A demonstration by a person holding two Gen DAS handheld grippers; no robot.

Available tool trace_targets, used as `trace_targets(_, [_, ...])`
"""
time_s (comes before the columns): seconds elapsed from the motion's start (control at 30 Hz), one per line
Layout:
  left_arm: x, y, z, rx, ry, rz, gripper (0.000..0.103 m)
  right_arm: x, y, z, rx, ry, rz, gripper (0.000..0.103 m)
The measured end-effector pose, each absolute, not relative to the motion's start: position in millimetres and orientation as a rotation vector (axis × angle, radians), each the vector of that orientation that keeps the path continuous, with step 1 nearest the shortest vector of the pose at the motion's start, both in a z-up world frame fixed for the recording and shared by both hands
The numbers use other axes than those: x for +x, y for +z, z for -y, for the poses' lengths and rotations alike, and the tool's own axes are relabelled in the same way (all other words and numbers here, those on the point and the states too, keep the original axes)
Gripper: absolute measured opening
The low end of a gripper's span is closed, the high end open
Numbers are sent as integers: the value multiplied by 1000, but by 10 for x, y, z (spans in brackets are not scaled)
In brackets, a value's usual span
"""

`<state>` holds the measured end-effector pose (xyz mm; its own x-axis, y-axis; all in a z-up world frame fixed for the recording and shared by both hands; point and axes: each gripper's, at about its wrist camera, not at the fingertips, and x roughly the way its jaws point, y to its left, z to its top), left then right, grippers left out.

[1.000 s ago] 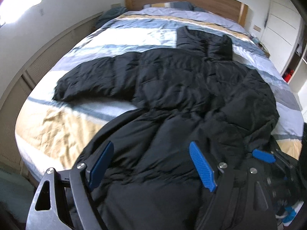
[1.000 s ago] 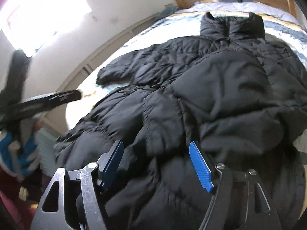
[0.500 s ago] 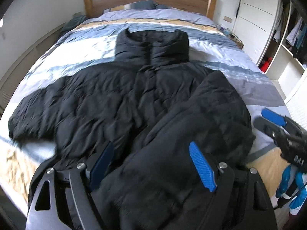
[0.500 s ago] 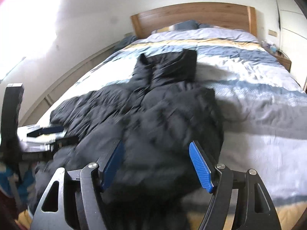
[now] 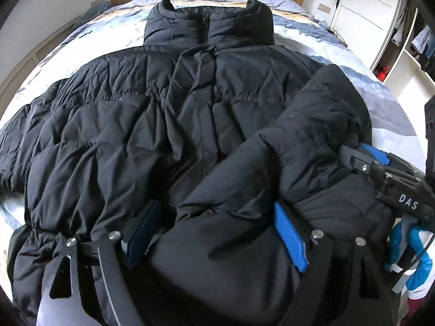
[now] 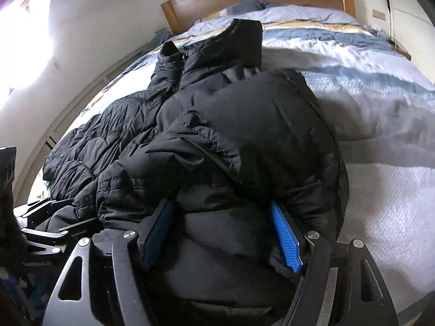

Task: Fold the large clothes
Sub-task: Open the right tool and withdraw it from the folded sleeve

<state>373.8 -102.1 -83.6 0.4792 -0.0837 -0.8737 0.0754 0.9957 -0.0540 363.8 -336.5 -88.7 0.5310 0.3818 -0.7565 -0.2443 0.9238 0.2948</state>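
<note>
Left wrist view shows a big black puffy coat point(image 5: 152, 125) lying on a striped bed point(image 5: 339, 51), filling most of the frame, with its collar at the top middle. The left claw point(image 5: 217, 233) sits at the bottom, and a thick lump of coat fills the space between its blue pads point(image 5: 289, 240), so it looks like it is pinching the coat, though puffy cloth hides how hard it squeezes. The right claw point(image 5: 380, 165) pokes in from the right edge, tucked under the bent-over sleeve. In the right wrist view that claw point(image 6: 223, 233) also has a fat wad of coat point(image 6: 244, 125) between its pads, spread fairly wide around it. I think both claws hold the sleeve side so it can be laid over the middle for a fold. The coat's bottom edge is hidden under the claws. The other sleeve runs off the left edge. The person's hands are not in view.
</note>
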Motion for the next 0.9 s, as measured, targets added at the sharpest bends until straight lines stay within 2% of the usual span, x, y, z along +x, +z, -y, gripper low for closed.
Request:
trace_targets(0.17, [3545,-579,936,19,-88,-1010,82,3527,-651,3337,128,353,-914,71])
trace_targets(0.33, [3374,-621,846,26,-75,-1033,82,3136,-363,3308,144,363,-827,71])
trace_targets(0.63, [3263,-532,879,114,-69,-1030,82,2916,-631,3205,163,315,-935,71])
trace_targets(0.9, [2834,-113,388,36,-32,-954,82,2549,-92,3244,153,267,-864,71])
